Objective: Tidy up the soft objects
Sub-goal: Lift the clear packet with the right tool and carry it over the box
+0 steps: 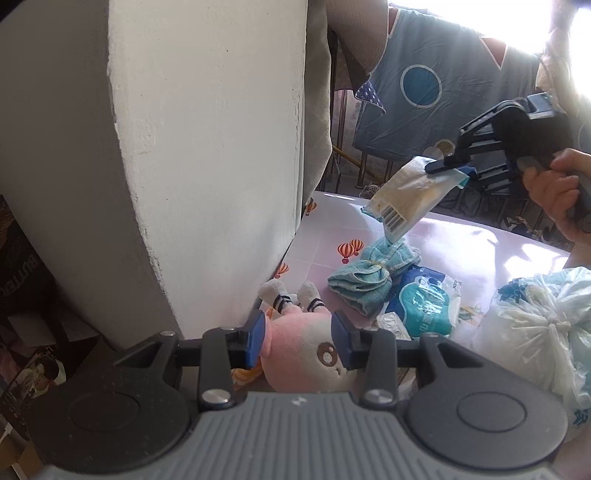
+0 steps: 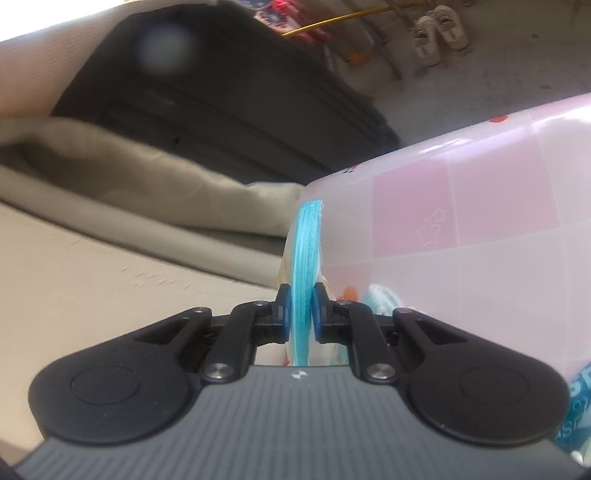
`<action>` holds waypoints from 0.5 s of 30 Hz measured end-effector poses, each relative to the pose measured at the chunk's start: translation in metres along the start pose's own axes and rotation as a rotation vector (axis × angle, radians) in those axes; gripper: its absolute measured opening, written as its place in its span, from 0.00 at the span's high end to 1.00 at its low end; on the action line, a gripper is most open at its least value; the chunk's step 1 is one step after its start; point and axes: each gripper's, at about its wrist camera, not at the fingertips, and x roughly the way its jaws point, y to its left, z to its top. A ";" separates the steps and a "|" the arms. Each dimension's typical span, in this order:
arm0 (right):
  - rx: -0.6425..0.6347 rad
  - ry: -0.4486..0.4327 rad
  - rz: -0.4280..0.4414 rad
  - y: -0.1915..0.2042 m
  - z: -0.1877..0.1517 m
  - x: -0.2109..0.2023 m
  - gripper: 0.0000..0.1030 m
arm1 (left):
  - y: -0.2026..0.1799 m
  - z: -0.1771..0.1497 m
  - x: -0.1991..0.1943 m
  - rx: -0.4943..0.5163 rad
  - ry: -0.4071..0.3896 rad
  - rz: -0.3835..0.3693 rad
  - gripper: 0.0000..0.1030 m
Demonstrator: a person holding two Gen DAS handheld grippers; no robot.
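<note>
Pink plush doll [image 1: 306, 343] lies beside folded teal cloths [image 1: 369, 273]; cream packet [image 1: 406, 192] hangs above.

A rough white pillar [image 1: 207, 155] rises at the edge of the table [image 1: 461, 240] with its pink checked cover. Bright daylight glares behind a hanging blue patterned sheet [image 1: 443, 92]. Pale shoes [image 2: 439, 31] sit on the grey floor [image 2: 498, 70].

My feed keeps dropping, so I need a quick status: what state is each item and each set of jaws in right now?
Left gripper: jaws closed on the plush toy.
Right gripper: jaws shut on the wipes packet, held up off the table.
Blue cloth bundle: tied, lying on table.
Tissue pack: lying flat.
Plastic bag: knotted shut.
</note>
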 end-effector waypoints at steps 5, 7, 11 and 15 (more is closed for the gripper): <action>-0.118 0.163 0.119 0.025 -0.034 -0.054 0.90 | 0.011 0.000 -0.019 -0.020 -0.021 0.001 0.61; -0.157 0.253 0.170 0.027 -0.055 -0.065 0.90 | 0.013 0.000 -0.025 -0.028 -0.026 -0.012 0.61; -0.245 0.385 0.103 0.018 -0.091 -0.057 0.90 | 0.010 -0.004 -0.027 -0.028 -0.004 -0.050 0.61; -0.290 0.461 -0.047 -0.001 -0.115 -0.032 0.86 | -0.005 -0.008 -0.014 -0.011 0.029 -0.102 0.61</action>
